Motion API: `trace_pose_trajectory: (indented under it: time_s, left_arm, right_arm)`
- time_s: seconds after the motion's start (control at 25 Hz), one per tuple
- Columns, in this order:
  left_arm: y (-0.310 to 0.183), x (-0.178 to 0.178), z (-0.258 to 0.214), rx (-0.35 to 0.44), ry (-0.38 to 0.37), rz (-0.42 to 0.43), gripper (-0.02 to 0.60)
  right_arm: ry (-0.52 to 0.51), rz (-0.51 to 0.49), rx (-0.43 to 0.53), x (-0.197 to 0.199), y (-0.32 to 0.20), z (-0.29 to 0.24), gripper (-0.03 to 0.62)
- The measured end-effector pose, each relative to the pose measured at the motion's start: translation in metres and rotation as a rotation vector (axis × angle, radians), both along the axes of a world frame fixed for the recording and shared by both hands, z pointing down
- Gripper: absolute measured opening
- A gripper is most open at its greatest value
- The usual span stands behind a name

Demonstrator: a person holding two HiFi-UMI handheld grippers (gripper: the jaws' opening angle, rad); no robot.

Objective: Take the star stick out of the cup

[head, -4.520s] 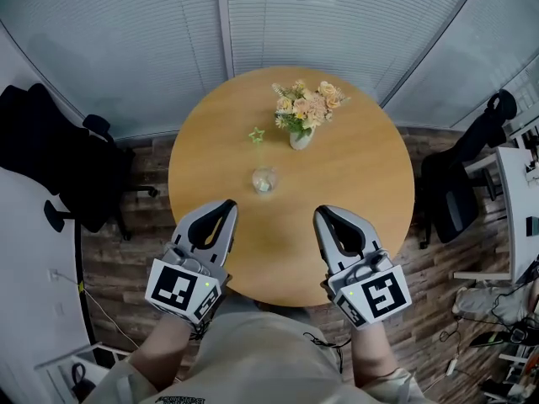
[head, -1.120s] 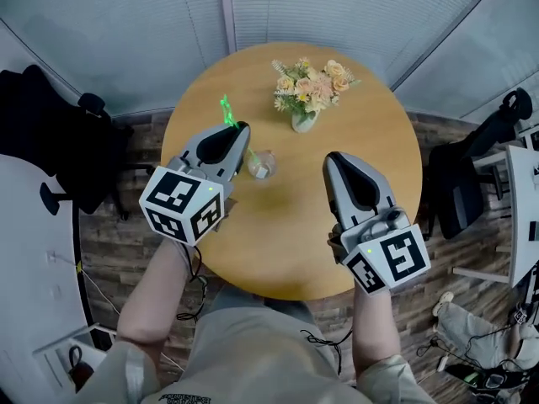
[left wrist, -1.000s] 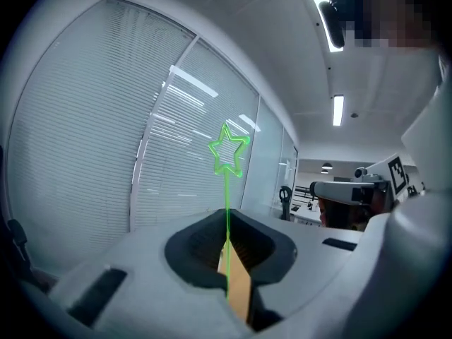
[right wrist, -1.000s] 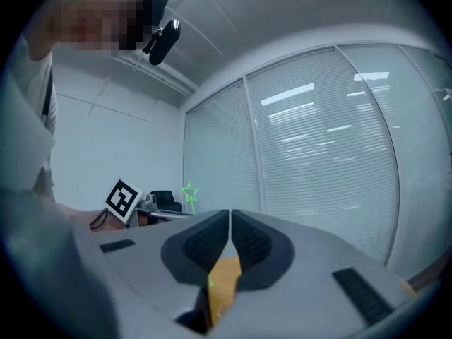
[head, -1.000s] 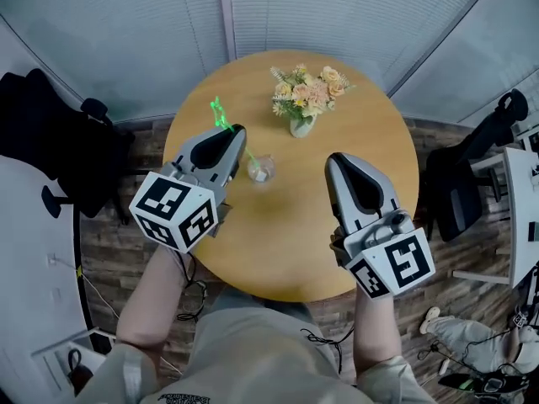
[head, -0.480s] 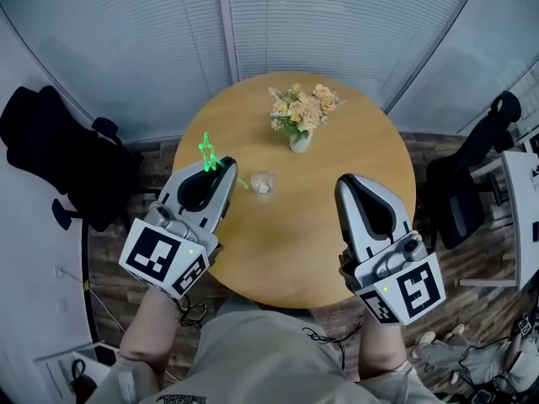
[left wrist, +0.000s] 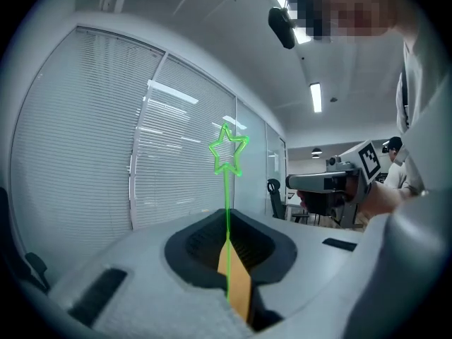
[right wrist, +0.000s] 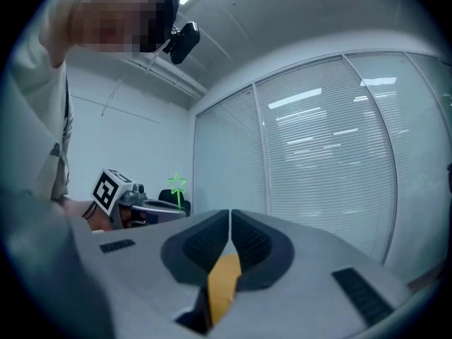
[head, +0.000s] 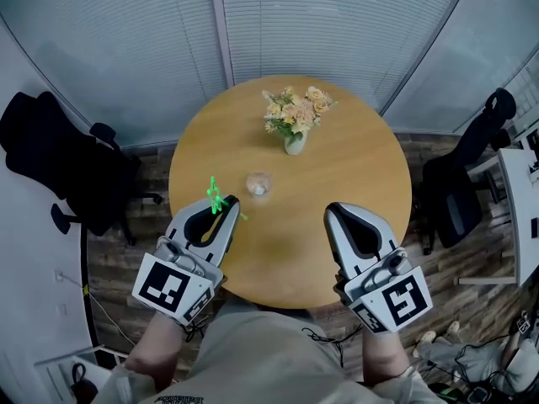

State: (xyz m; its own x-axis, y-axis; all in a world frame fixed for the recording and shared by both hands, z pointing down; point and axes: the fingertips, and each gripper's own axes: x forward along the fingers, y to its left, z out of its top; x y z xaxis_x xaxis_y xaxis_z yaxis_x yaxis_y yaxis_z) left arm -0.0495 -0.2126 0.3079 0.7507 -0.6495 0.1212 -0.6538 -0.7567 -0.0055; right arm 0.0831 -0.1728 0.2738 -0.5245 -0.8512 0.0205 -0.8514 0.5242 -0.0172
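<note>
The left gripper (left wrist: 227, 246) is clamped on the green star stick (left wrist: 227, 154). The thin stem rises between its closed jaws, star on top. The stick is clear of the cup (head: 258, 184), which stands on the round table (head: 362, 167) at two o'clock from that gripper's tip. The right gripper (right wrist: 229, 233), jaws together and empty, is at four o'clock from the cup. A vase of flowers (head: 292, 120) stands at one o'clock.
</note>
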Motion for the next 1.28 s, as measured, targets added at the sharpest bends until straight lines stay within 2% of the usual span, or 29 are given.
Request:
trace_pose_trajectory:
  time_s: [0.2,0.68,1.28]
  left_arm:
    - [0.005,-0.001,0.008,-0.019,-0.006,-0.002,0.031]
    - [0.013,0.003,0.003,-0.006,0.003,0.006,0.031]
    - [0.014,-0.003,0.009,-0.020,0.005,0.000,0.031]
  right_arm:
    - [0.005,-0.004,-0.032,0.000,0.007,0.013,0.034]
    - [0.003,-0.007,-0.064,0.002,0.017,0.020,0.034]
    - [-0.002,-0.015,-0.075,-0.003,0.019,0.022,0.034]
